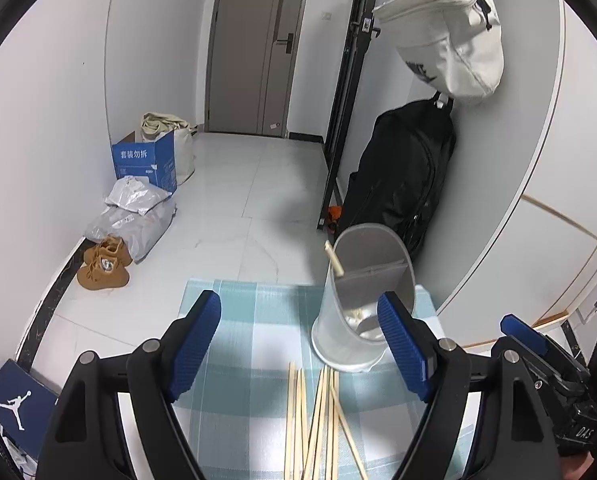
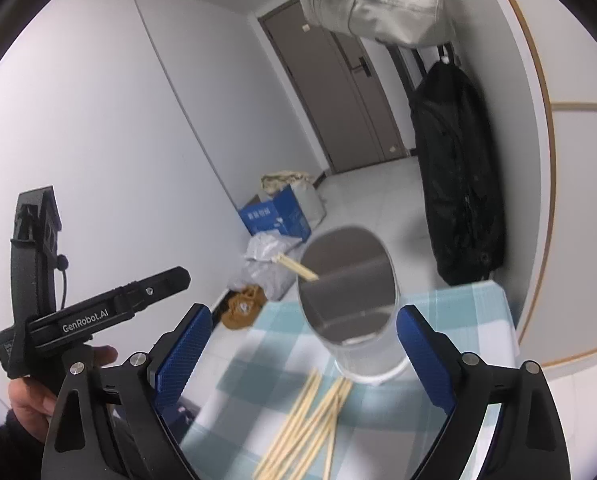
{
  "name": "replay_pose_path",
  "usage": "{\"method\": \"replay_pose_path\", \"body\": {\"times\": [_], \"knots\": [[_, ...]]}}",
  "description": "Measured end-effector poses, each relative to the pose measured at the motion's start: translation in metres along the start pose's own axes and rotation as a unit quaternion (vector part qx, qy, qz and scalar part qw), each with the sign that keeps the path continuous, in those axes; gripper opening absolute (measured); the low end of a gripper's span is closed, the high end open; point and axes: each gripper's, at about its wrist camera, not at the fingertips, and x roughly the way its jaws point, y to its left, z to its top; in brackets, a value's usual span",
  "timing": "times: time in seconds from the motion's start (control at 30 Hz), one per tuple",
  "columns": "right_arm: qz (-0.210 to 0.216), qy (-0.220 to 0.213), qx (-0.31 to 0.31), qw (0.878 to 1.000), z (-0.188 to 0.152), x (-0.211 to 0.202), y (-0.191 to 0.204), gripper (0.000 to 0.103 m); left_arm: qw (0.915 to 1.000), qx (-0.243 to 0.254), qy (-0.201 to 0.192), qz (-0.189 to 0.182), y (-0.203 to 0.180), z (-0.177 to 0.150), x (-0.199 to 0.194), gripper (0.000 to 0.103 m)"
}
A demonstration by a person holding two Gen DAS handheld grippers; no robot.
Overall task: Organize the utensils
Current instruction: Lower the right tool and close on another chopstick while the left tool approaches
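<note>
cloth (image 1: 258, 320): pale blue and white checks
chopsticks (image 1: 318, 420): light tan
holder (image 1: 350, 320): grey, paler translucent wall
gripper pads (image 1: 194, 344): blue, ribbed, on black arms
shoes (image 1: 104, 264): tan
box (image 1: 144, 164): blue, white print
coat (image 1: 402, 176): black
bag (image 1: 450, 36): off-white

**Count of things in view**

One metal utensil holder (image 1: 362, 300) with two compartments, one chopstick pair (image 1: 334, 258) standing in it. About eight loose chopsticks (image 1: 318, 420) on the checked cloth (image 1: 250, 320); overlap blurs the exact number. Two hand-held grippers.
</note>
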Motion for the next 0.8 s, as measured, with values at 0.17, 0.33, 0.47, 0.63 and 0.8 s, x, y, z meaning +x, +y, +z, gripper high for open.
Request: {"method": "replay_pose_path", "body": {"times": [0.17,0.33,0.47,0.63,0.8], "knots": [[-0.018,0.025,-0.011,0.999,-0.020,0.009,-0.002,0.095,0.9995,0.009,0.029,0.006,0.006,-0.024,0.019,0.077],[-0.034,0.072,-0.020,0.997,-0.042,0.031,-0.008,0.095,0.9981,-0.007,0.059,0.015,0.019,-0.042,0.039,0.077],[-0.046,0.131,-0.019,0.990,-0.057,0.054,-0.014,0.093,0.9972,-0.023,0.068,0.021,0.032,-0.048,0.045,0.077],[-0.051,0.205,-0.026,0.977,-0.077,0.084,-0.018,0.073,0.9947,-0.048,0.087,0.026,0.048,-0.051,0.055,0.077],[-0.046,0.246,-0.030,0.968,-0.091,0.107,-0.015,0.065,0.9932,-0.052,0.096,0.039,0.064,-0.054,0.065,0.077]]}}
